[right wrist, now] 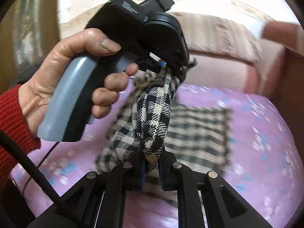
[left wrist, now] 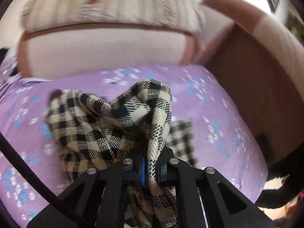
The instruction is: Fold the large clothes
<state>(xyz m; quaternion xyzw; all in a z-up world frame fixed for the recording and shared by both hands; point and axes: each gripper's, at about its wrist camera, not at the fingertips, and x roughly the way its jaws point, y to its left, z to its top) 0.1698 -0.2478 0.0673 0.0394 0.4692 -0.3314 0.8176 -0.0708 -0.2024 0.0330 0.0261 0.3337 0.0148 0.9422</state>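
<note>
A black-and-beige checked garment (left wrist: 114,125) hangs bunched above a purple flowered bedsheet (left wrist: 209,98). My left gripper (left wrist: 151,172) is shut on a fold of it, cloth pinched between the blue pads. In the right wrist view my right gripper (right wrist: 152,171) is shut on another part of the same garment (right wrist: 148,117). The left gripper (right wrist: 161,64), held in a hand with a red sleeve, shows just ahead and above, also pinching the cloth. The rest of the garment (right wrist: 199,133) lies flat on the sheet (right wrist: 256,133) below.
A pink sofa back (left wrist: 106,49) with a striped beige cushion (left wrist: 114,1) runs behind the sheet. A brown sofa arm (left wrist: 247,79) stands at the right. A black cable (left wrist: 28,167) crosses the lower left.
</note>
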